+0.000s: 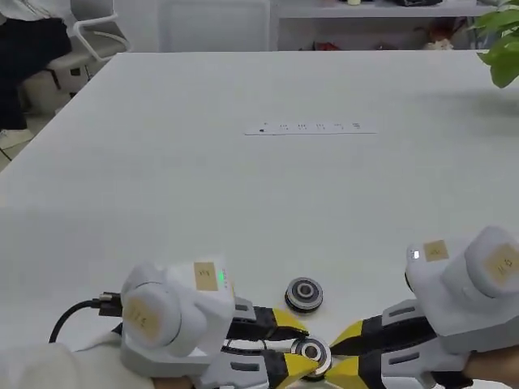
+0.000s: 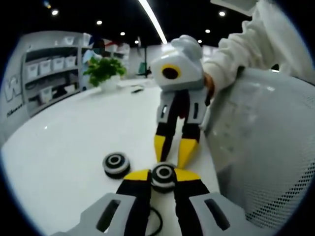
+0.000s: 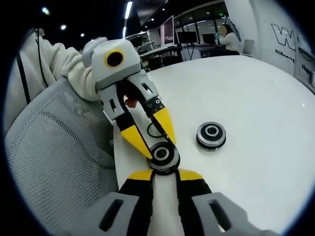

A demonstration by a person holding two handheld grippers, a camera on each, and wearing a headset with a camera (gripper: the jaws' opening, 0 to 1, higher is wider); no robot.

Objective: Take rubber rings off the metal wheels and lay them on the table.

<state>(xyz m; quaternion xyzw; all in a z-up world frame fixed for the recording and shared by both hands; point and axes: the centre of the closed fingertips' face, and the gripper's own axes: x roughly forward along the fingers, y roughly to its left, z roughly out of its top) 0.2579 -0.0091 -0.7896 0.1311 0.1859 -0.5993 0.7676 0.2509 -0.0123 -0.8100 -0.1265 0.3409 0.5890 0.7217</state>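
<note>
Wheel (image 3: pixel 164 156), ring (image 3: pixel 164 168) apparently on, lies flat, axle up, at table (image 1: pixel 243 186) edge, dead ahead of both opposed tips. Left gripper (image 2: pixel 162 175) clamps its sides. Right gripper (image 3: pixel 166 175) straddles its near rim; grip indeterminate. Second wheel (image 1: pixel 304 294) sits just beyond.
</note>
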